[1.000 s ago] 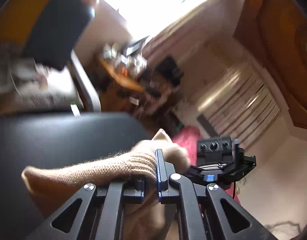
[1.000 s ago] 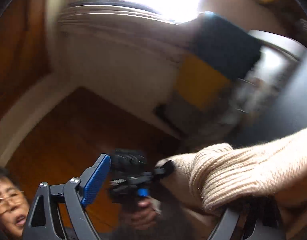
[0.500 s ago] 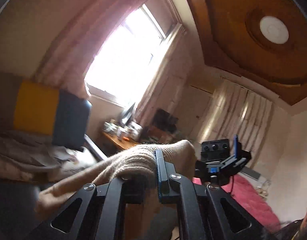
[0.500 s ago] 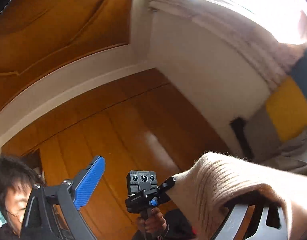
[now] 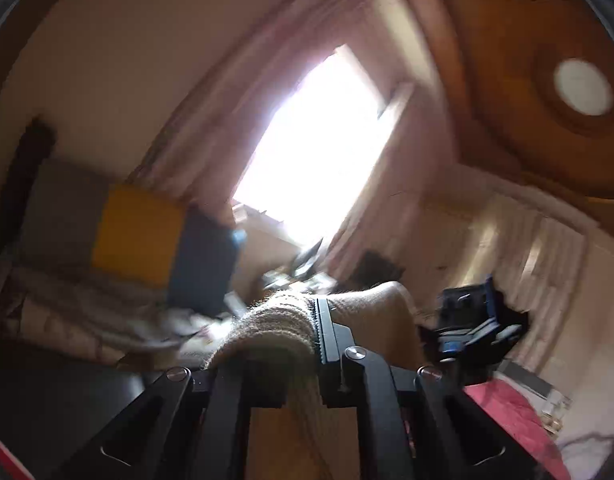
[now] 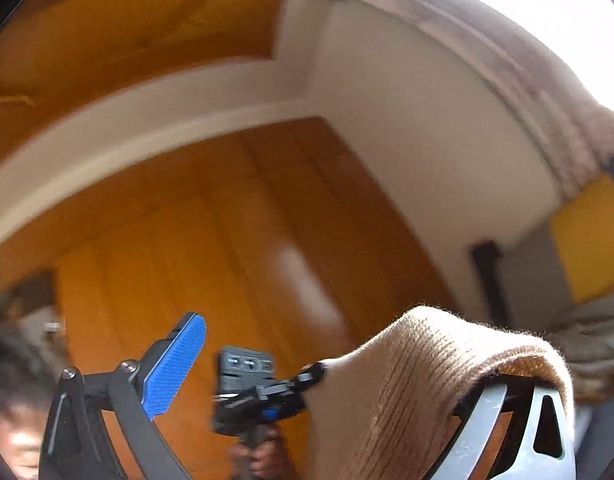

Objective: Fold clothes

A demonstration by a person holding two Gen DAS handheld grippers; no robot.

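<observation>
Between the left gripper's [image 5: 313, 322] nearly closed fingers a ribbed edge of the beige sweater [image 5: 279, 320] is pinched, held up in free air. The right gripper [image 6: 347, 368] has just been opening wide; the sweater only drapes over its right finger [image 6: 487, 408]. Only the left view shows the window [image 5: 315, 148] and red bedcover [image 5: 515, 420]; only the right view shows wooden panelling [image 6: 235, 240].
</observation>
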